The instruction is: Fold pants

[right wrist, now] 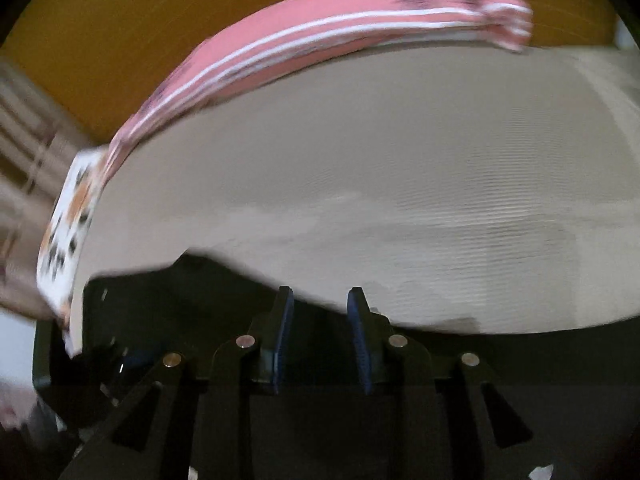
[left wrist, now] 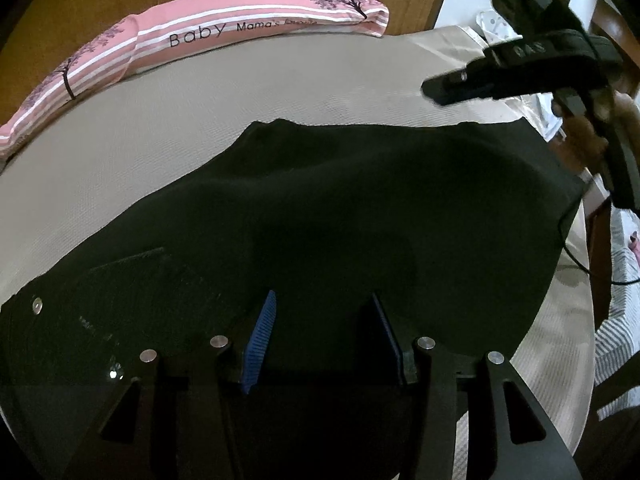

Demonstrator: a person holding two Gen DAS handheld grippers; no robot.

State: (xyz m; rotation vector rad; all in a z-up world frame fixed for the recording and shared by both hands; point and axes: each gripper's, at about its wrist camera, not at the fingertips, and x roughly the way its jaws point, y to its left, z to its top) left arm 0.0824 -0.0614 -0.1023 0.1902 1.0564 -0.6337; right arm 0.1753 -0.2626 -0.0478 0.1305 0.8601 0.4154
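A: Which step is judged to be in hand?

B: A fold looks part done. The pants (left wrist: pixel 340 208) are spread dark across the middle and lower part of the left wrist view, on the beige bed sheet (left wrist: pixel 280 80). The left gripper (left wrist: pixel 324 320) is held over them, fingers apart, nothing clamped. The right gripper (right wrist: pixel 320 308) is seen with fingers apart too, at the cloth's edge in the lower left of its blurred view.

A: What is called for next?

B: Probably an edge must be pinched and carried over.

A: Can any writing be read?

B: "Baby" and "Mama's" are printed on the pink pillow (left wrist: pixel 224 20), upper left.
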